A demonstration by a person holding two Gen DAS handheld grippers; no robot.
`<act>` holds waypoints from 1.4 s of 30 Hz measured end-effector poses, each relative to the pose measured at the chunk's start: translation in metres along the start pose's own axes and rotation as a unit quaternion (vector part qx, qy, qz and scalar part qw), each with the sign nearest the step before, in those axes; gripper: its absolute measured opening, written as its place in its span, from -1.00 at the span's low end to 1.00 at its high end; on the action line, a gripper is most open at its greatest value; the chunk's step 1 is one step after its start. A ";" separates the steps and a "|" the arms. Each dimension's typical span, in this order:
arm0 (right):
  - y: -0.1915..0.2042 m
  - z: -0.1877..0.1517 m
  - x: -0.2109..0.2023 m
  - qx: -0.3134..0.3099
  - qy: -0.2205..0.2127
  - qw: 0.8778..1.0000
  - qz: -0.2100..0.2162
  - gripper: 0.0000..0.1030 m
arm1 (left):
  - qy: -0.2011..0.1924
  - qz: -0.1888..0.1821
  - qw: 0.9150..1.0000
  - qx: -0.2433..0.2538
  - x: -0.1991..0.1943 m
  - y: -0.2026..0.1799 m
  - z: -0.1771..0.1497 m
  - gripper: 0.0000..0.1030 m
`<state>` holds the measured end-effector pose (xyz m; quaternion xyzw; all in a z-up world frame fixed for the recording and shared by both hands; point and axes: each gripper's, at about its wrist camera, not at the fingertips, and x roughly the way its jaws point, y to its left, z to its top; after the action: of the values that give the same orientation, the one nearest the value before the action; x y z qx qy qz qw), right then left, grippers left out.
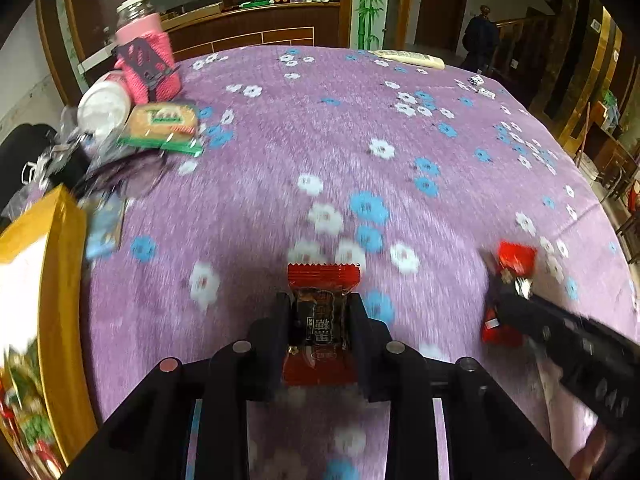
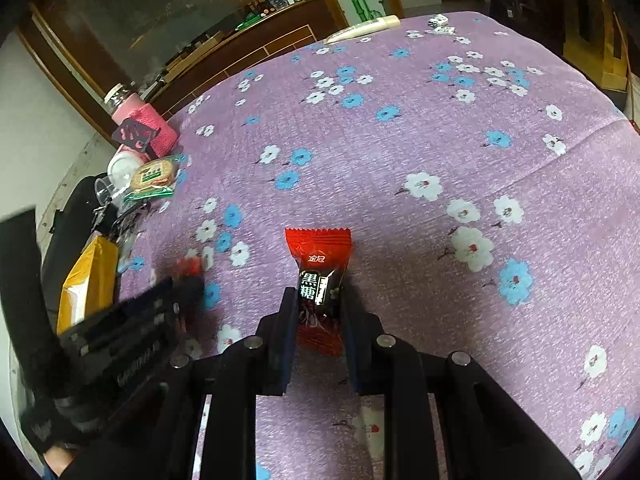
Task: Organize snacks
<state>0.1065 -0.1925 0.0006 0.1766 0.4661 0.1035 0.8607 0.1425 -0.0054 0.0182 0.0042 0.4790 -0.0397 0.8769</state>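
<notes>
Left gripper (image 1: 320, 320): we clamp a red-and-black candy (image 1: 320, 312), jaws pressed on its sides.
Candy axis: twelve-to-six, along the fingers.
Right gripper (image 2: 316, 308): closed on a second candy (image 2: 319, 280), same axis.
Yellow box (image 1: 60, 280): at nine o'clock from our left candy; left hand nearer.
Pose: both pitched steeply down over the tablecloth (image 1: 400, 140).

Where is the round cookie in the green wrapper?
The cookie packet lies at the far left edge of the purple flowered tablecloth, just in front of the pink-sleeved jar and beside a white lid.
</notes>
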 end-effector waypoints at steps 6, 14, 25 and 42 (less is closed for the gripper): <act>0.036 -0.013 -0.006 -0.077 -0.015 0.997 0.004 -0.62 | -0.019 -0.012 1.000 -0.019 -0.030 0.008 -0.046 -0.44; 0.062 -0.027 -0.014 -0.130 -0.036 0.991 0.005 -0.62 | -0.060 -0.017 0.998 -0.024 -0.036 0.012 -0.055 -0.44; 0.067 -0.029 -0.022 -0.139 -0.058 0.989 0.006 -0.62 | -0.107 0.013 0.994 -0.022 -0.048 0.017 -0.047 -0.44; 0.069 -0.030 -0.028 -0.141 -0.070 0.987 0.015 -0.62 | -0.157 0.062 0.985 -0.023 -0.064 0.019 -0.048 -0.44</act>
<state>0.0654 -0.1327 0.0349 0.0669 0.3827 0.1685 0.9059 0.0689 0.0198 0.0453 0.0072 0.3350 0.0262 0.9418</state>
